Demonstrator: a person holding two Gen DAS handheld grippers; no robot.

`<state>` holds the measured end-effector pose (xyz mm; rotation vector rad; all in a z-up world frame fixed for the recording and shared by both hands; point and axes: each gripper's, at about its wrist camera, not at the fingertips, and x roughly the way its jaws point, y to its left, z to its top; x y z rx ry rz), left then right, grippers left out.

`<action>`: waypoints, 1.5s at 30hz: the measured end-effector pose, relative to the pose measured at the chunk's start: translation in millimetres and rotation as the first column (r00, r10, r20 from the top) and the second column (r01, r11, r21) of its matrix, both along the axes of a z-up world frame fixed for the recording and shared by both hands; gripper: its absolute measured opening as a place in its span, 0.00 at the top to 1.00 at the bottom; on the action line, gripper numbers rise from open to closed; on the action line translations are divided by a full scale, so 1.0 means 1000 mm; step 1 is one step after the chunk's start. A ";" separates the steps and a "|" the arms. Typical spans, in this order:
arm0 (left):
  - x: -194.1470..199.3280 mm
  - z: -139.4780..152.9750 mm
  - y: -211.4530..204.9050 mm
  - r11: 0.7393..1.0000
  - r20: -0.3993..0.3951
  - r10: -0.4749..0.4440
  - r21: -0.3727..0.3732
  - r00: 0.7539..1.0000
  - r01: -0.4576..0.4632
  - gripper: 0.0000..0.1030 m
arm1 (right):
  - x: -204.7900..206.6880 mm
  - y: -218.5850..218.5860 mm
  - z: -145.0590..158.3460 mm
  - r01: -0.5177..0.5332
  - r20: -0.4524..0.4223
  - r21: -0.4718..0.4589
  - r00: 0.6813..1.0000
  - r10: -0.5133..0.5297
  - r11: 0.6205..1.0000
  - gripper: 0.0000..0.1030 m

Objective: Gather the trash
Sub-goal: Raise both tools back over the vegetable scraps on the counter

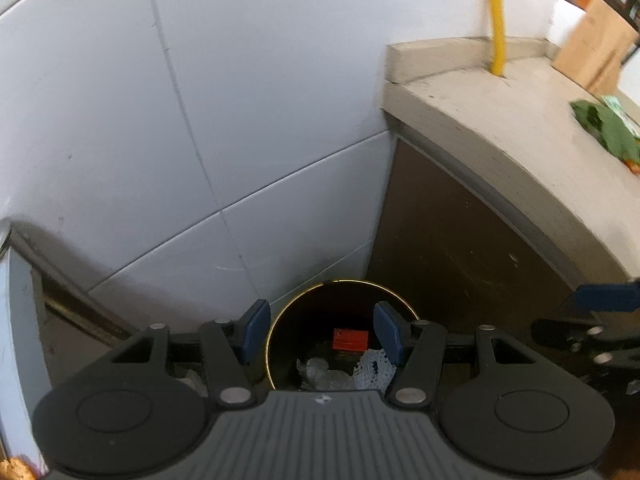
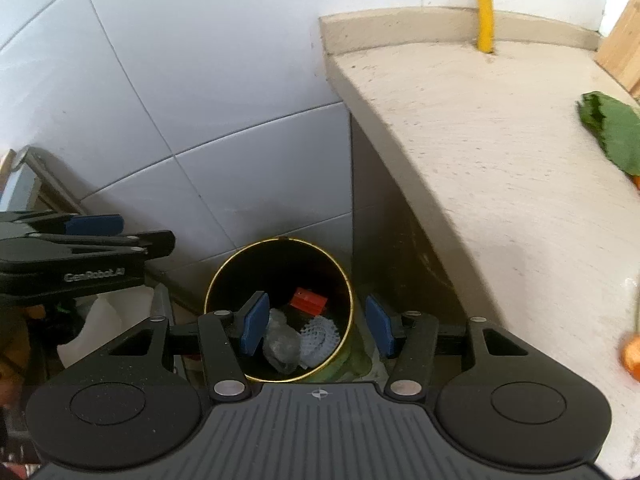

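From my left wrist, my left claw hangs over the round black bin with a gold rim, its blue pads parted with nothing between them. Down in the bin lie a red rectangular piece, a crumpled clear plastic wrapper and a white foam net sleeve. White wall tiles fill the upper left. To the right runs the beige stone bench with a yellow pipe rising at its back, a wooden board leaning there, and a green leaf scrap lying near the far right edge. My right claw pokes in at the right edge; only this view shows it from the side.

From my right wrist, my right claw stands open too, empty, straddling the bin's right rim. This view looks further into the bin, showing more of its inner wall and the trash spread apart. My left claw appears side-on at the left. Only here do I see a white plastic bag on the floor left of the bin, and an orange scrap at the bench's near right edge. The leaf sits well apart from the bin, up on the bench.
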<state>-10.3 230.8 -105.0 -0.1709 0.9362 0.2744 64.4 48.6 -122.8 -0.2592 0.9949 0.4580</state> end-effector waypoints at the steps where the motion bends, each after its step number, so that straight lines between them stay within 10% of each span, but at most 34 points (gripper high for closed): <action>1: 0.000 0.000 -0.002 1.000 0.004 -0.011 0.002 1.000 0.011 0.51 | -0.002 -0.004 0.003 0.005 0.003 0.006 1.000 -0.005 1.000 0.40; 17: -0.006 0.031 -0.078 0.969 0.116 -0.222 -0.081 0.968 0.232 0.51 | -0.045 -0.117 0.067 0.126 0.117 0.114 0.983 -0.139 0.985 0.39; 30: 0.036 0.070 -0.170 0.891 0.209 -0.422 -0.086 0.882 0.446 0.50 | -0.039 -0.224 0.098 0.339 0.313 0.042 0.889 -0.335 0.940 0.33; 38: 0.060 0.079 -0.206 0.864 0.215 -0.472 -0.081 0.855 0.497 0.50 | -0.002 -0.241 0.081 0.320 0.264 -0.039 0.917 -0.299 0.947 0.33; 42: 0.068 0.080 -0.214 0.862 0.212 -0.475 -0.084 0.854 0.500 0.50 | 0.015 -0.242 0.070 0.278 0.200 -0.064 0.944 -0.261 0.958 0.43; 45: 0.075 0.080 -0.221 0.858 0.205 -0.482 -0.084 0.852 0.506 0.50 | 0.026 -0.249 0.064 0.275 0.160 -0.069 0.952 -0.262 0.959 0.68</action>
